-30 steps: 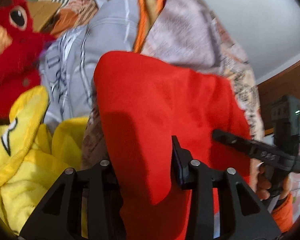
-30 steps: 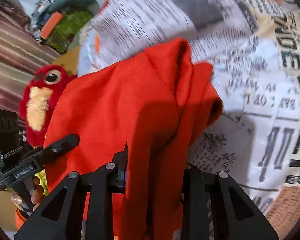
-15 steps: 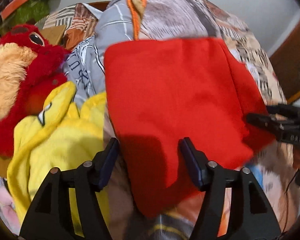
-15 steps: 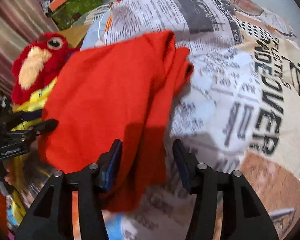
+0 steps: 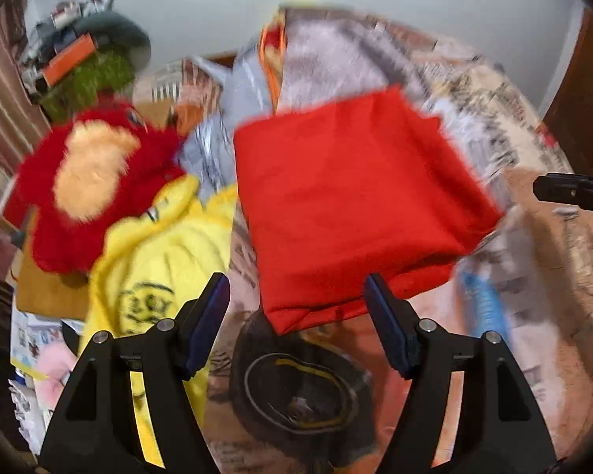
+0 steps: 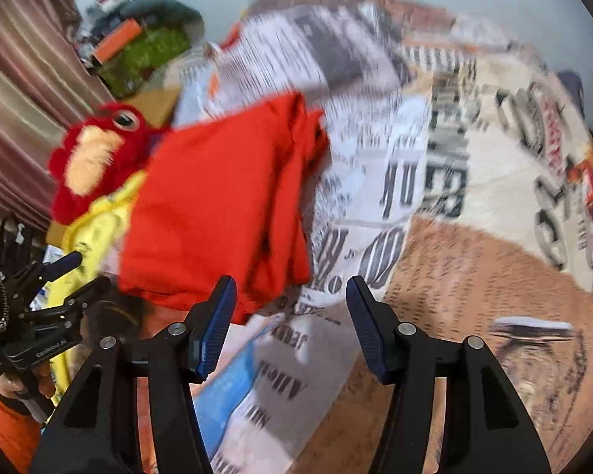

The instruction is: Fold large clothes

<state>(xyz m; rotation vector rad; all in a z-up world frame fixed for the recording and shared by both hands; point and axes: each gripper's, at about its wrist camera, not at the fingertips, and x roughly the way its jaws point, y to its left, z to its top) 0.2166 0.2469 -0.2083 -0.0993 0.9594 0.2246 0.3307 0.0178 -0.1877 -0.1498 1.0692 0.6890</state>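
Observation:
A red garment (image 5: 348,197) lies folded into a thick rectangle on the newspaper-print bedspread (image 5: 533,276); it also shows in the right wrist view (image 6: 217,213). My left gripper (image 5: 296,308) is open and empty, just short of the garment's near edge. My right gripper (image 6: 290,308) is open and empty, near the garment's near right corner. The left gripper also shows in the right wrist view (image 6: 65,280), and a finger of the right gripper (image 5: 573,191) shows at the right edge of the left wrist view.
A red plush bird (image 5: 87,181) and a yellow garment (image 5: 158,276) lie to the left of the red one. A dark round object (image 5: 300,387) sits under my left gripper. Clutter (image 6: 138,39) and a curtain (image 6: 19,118) stand at the far left.
Both grippers have opened and let go of the red garment. It now lies folded on the bedspread. Both grippers have pulled back from it.

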